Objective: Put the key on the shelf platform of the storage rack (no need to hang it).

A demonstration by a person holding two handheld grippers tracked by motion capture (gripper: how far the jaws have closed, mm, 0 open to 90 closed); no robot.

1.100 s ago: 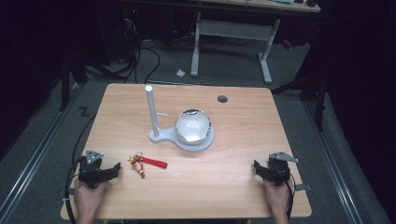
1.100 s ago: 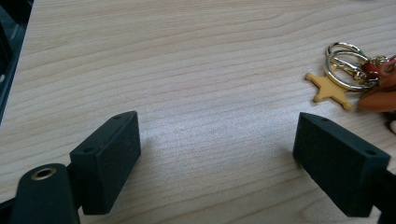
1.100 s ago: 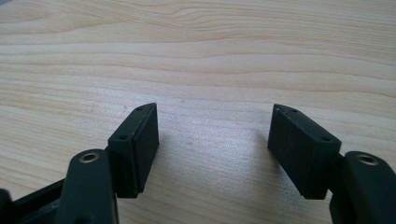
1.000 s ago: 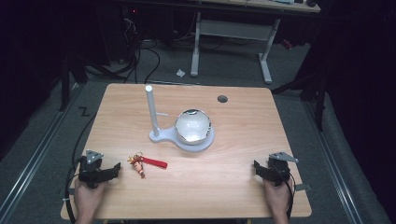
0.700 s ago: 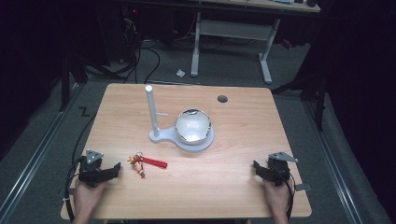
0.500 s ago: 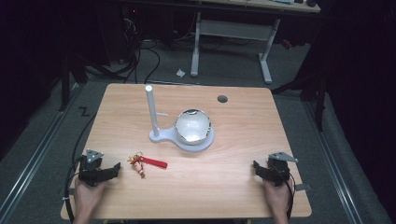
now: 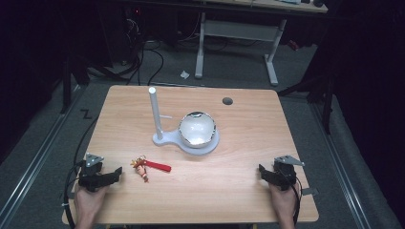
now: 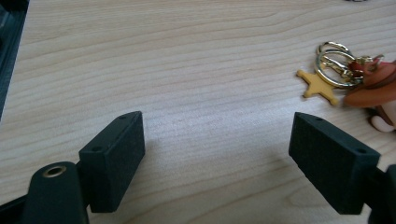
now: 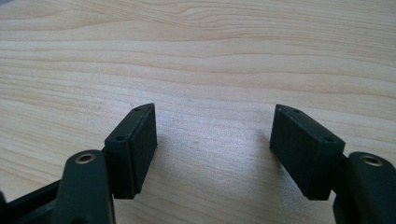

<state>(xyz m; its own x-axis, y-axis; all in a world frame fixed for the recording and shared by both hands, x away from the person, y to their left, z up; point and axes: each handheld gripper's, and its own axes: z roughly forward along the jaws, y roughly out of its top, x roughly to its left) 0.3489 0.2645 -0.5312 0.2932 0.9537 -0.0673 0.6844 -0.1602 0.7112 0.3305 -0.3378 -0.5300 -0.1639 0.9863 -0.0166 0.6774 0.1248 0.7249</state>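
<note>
Keychain [image 7: 145,168] with star charm, unlabelled, beside left hand-held gripper [image 7: 112,174], both hand-held grippers' jaws apart

My left gripper [image 7: 114,172] and right gripper [image 7: 263,171] rested low at the near corners, jaws spread wide, both empty.

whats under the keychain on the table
The keychain lies flat on the bare wooden table; its red strap, figure and gold rings rest directly on the wood. Anything under the figure itself is covered.
</note>
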